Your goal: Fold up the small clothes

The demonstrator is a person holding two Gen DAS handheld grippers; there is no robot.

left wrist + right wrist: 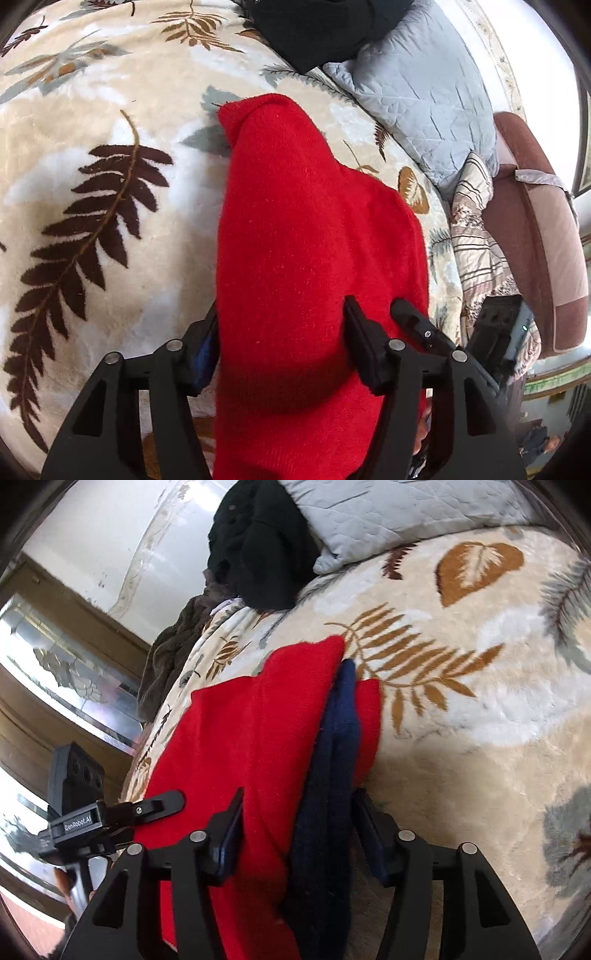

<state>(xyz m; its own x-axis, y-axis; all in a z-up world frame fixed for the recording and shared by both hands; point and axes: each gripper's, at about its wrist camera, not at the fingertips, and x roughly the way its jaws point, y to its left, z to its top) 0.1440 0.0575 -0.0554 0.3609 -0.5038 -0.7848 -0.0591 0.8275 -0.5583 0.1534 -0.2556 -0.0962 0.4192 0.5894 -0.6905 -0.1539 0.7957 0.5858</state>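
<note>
Red garment [314,240] between left gripper's [282,332] jaws

Left gripper [282,328] tilted downward, fingers [364,350] parted, right gripper [299,823] likewise

Bare blanket [110,110] left of red garment [314,240]; pillow [417,92] beyond

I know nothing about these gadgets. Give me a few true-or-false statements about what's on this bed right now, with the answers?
1. The red garment lies on a leaf-patterned blanket. True.
2. A navy layer shows along the red garment's edge. True.
3. The pillow is bright yellow. False: it is pale grey-blue and quilted.
4. Black clothing is heaped beside the pillow. True.
5. The right gripper hovers over bare blanket. False: red and navy fabric sits between its fingers.
</note>
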